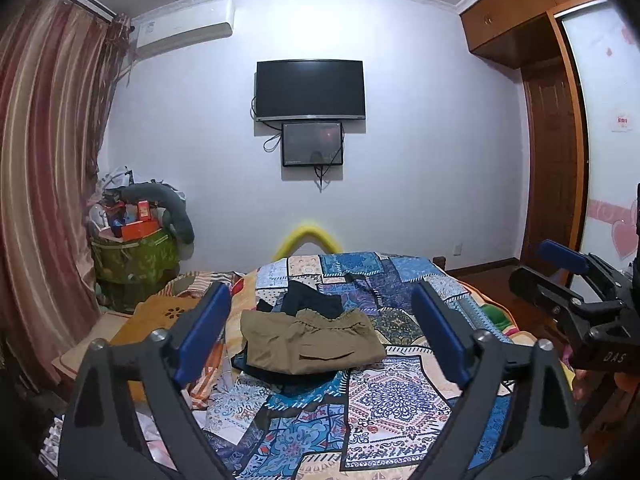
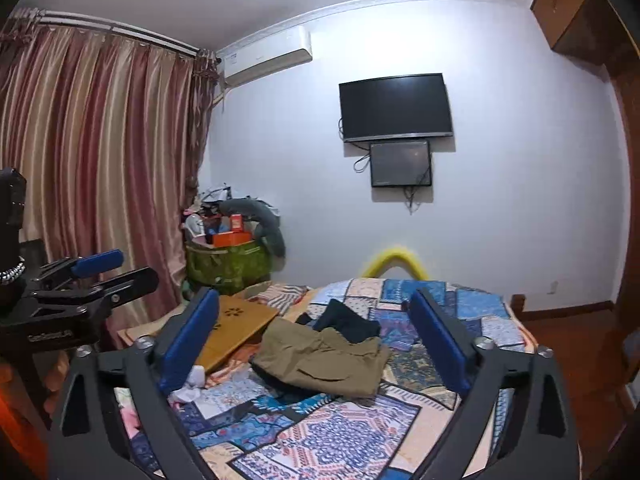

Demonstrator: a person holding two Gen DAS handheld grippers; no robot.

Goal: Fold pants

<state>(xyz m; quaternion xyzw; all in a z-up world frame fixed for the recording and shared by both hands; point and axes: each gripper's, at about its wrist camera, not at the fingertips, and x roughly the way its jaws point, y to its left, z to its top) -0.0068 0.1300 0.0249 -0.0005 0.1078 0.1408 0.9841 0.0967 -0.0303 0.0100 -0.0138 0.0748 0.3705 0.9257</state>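
— On the patchwork quilt (image 1: 384, 408), toward the far end of the bed, where did the folded khaki cotton pants (image 1: 312, 344) sit?

— Near the middle of its width, laid as a flat, roughly square packet with the elastic waistband and a welt pocket turned up. Under and behind it lay dark clothes (image 1: 316, 300), one black piece poking out past the waistband, so the packet looked stacked on a pile rather than on bare quilt.

— And the two tools?

— The left gripper (image 1: 320, 328) had its blue-padded jaws wide apart, framing the pants with nothing between the pads. The right gripper (image 2: 316, 340) stood the same, jaws spread and empty. Both were held off the cloth, pointing almost level across the bed, clear of the packet.

— Why held back like that?

— My reading was that the fold was finished and the pants had been let go, so open jaws kept the pads from snagging an edge and pulling the layers loose.

— Anything beside the pile?

— A tan wooden board with a paw-print cut-out (image 2: 236, 328) lay at the quilt's left edge, just beside the pants, and white crumpled scraps (image 2: 192, 384) lay nearer, so the middle was the freest flat spot
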